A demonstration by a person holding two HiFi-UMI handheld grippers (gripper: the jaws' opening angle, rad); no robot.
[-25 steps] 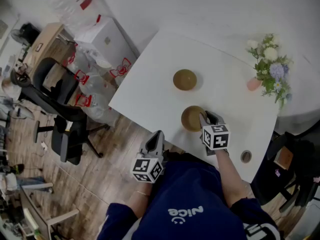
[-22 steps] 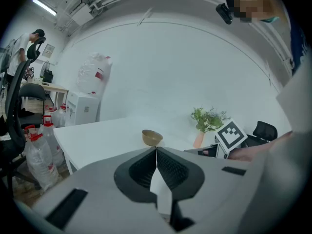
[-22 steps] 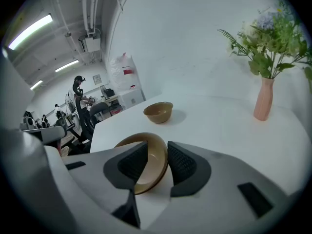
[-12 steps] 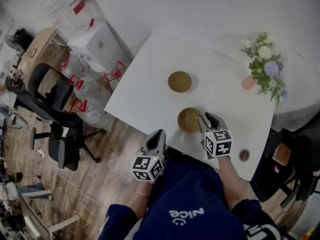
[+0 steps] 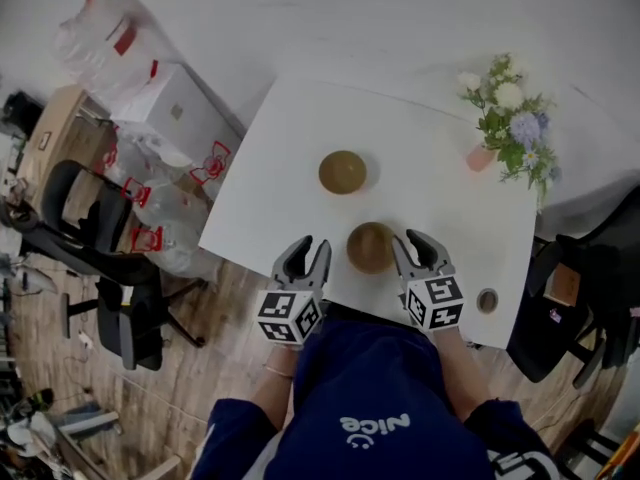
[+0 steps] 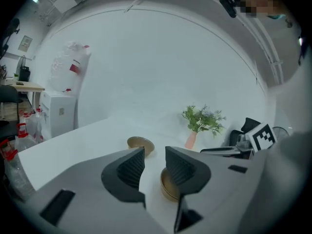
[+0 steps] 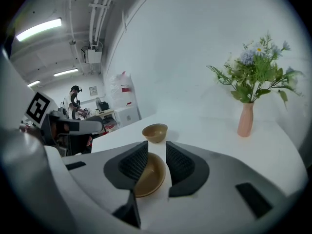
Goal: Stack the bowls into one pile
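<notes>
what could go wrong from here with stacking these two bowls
The near bowl sits close to the table's front edge, so a clumsy grab could push it off. Gripped by its thin rim, it may tilt or slip on the way to the far bowl, or land off-centre.

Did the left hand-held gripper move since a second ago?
Yes. The left hand-held gripper came forward past the table's near edge, alongside the near bowl. Its jaws have just been opening, with nothing between them.
</notes>
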